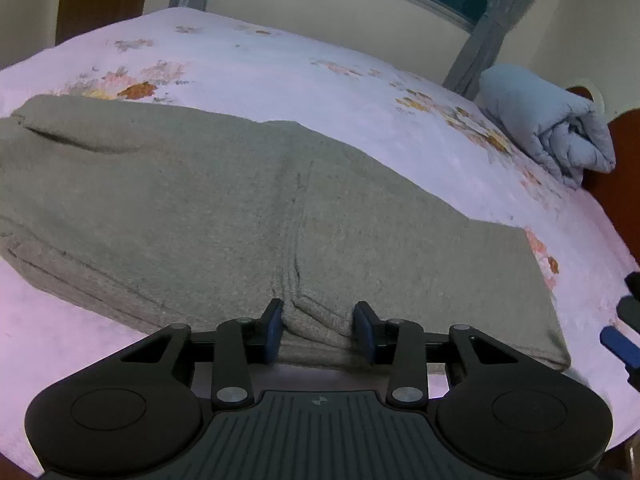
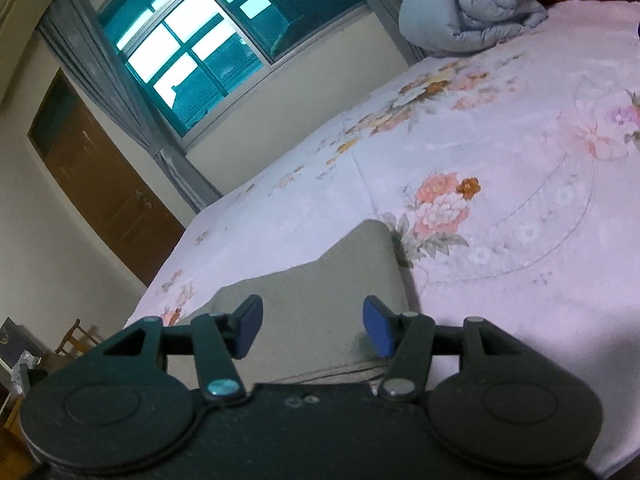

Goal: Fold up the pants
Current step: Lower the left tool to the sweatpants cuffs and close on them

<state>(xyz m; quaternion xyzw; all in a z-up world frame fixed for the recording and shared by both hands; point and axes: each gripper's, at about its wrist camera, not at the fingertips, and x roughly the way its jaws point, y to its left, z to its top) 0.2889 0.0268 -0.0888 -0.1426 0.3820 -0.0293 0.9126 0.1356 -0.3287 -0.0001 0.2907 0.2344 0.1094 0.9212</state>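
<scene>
Now, in the left wrist view, the grey-green pants [image 1: 248,208] lie folded across the near part of the bed [image 1: 280,68], which is covered with a pale pink sheet printed with flowers; a slit pocket shows toward the garment's left end, a vertical crease runs down its middle, and its right end finishes in a straight edge close to the side of the bed. The left tool [image 1: 319,330] sits at the near edge of the pants, its blue pads [image 1: 273,332] set on either side of a bunched ridge of cloth and touching it, so it is gripping the pants there. Farther right and back on the bed, a rolled light-blue quilt [image 1: 548,120] rests against a dark wooden headboard [image 1: 616,160], well apart from the pants, and a piece of the other tool shows at the right border. In the right wrist view, a brown door [image 2: 104,184] stands at the left, a window [image 2: 208,48] with grey curtains beside it. The right tool [image 2: 312,330] hovers over a corner of the pants with its jaws apart, the blue pads clear of the cloth and nothing pressed between them.
</scene>
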